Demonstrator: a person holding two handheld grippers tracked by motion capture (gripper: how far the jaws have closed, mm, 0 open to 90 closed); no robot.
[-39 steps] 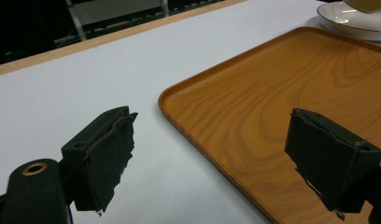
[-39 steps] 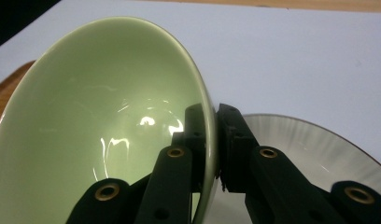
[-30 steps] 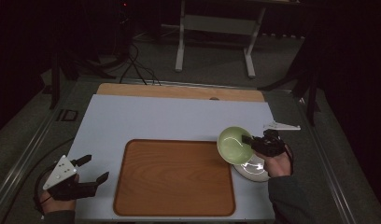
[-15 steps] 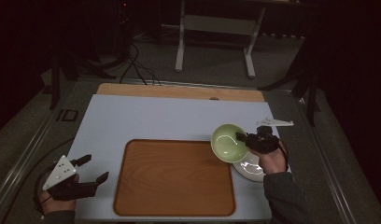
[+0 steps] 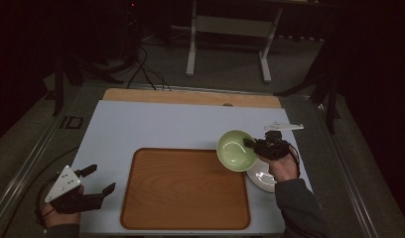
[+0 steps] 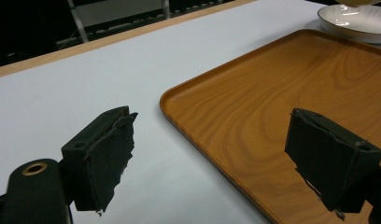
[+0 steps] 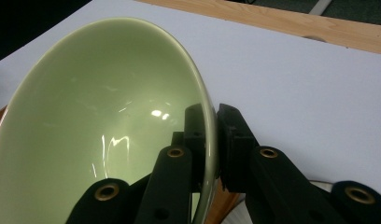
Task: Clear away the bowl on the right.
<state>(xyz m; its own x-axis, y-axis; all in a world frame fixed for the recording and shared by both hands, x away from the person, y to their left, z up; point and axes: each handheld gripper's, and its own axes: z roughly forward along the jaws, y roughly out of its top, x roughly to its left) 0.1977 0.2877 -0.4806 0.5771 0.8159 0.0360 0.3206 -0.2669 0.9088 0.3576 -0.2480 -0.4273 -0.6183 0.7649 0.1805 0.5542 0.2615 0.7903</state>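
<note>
While the right claw (image 5: 253, 145) grips the rim of the green bowl (image 5: 236, 149), one jaw sits inside the bowl and the other outside, as the right gripper view shows (image 7: 212, 140). Seen from the high view, the bowl is tipped and held off the tabletop (image 5: 156, 126), over the right edge of the wooden tray (image 5: 185, 191) and just beside the white plate (image 5: 262, 178), which lies on the tabletop to the tray's right. At the near left corner, the left claw (image 5: 96, 179) is held with its jaws wide apart and nothing between them; its own view looks across the tray's corner (image 6: 282, 116) toward the plate (image 6: 352, 23).
</note>
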